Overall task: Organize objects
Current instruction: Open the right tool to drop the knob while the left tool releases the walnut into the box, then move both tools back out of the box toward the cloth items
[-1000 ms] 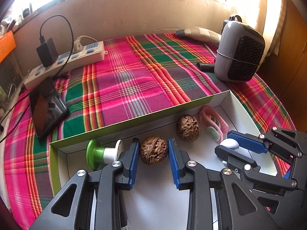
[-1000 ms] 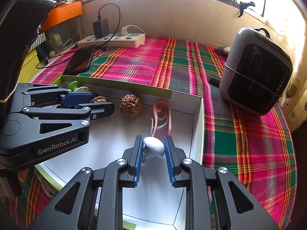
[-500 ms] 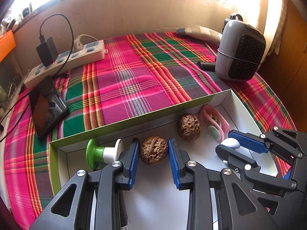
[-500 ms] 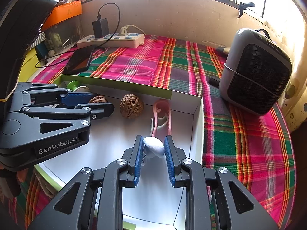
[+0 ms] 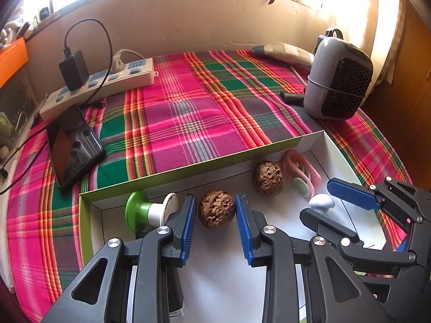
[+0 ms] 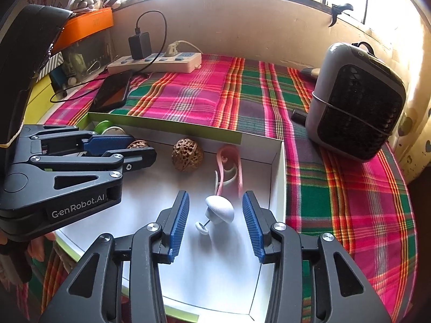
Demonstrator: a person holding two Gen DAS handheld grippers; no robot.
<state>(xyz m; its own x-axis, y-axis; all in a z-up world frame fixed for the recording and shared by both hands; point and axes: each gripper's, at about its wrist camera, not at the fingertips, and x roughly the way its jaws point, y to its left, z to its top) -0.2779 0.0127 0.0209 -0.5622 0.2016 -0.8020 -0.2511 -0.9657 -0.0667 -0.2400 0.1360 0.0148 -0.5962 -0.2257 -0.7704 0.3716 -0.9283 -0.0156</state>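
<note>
A white box with a green outer wall (image 5: 188, 168) lies on the plaid cloth. My left gripper (image 5: 215, 200) is inside it, with its blue pads against both sides of a brown walnut (image 5: 216, 212) that rests on the box floor. My right gripper (image 6: 215, 199) is at the box's right end and its jaws are opening. A small white mushroom-shaped pin (image 6: 219, 210) lies between them, and neither pad touches it. A second walnut (image 5: 268, 179), a pink clip (image 5: 301, 169) and a green-and-white spool (image 5: 146, 211) line the far wall.
A grey fan heater (image 5: 338, 80) stands on the cloth at the right, beyond the box. A power strip (image 5: 99, 86) with a black charger and a dark phone (image 5: 72, 145) lie at the left. An orange box (image 6: 86, 27) sits on the ledge.
The right gripper's jaws have spread away from the white pin, which now lies free on the box floor. The left gripper and its walnut have not moved.
</note>
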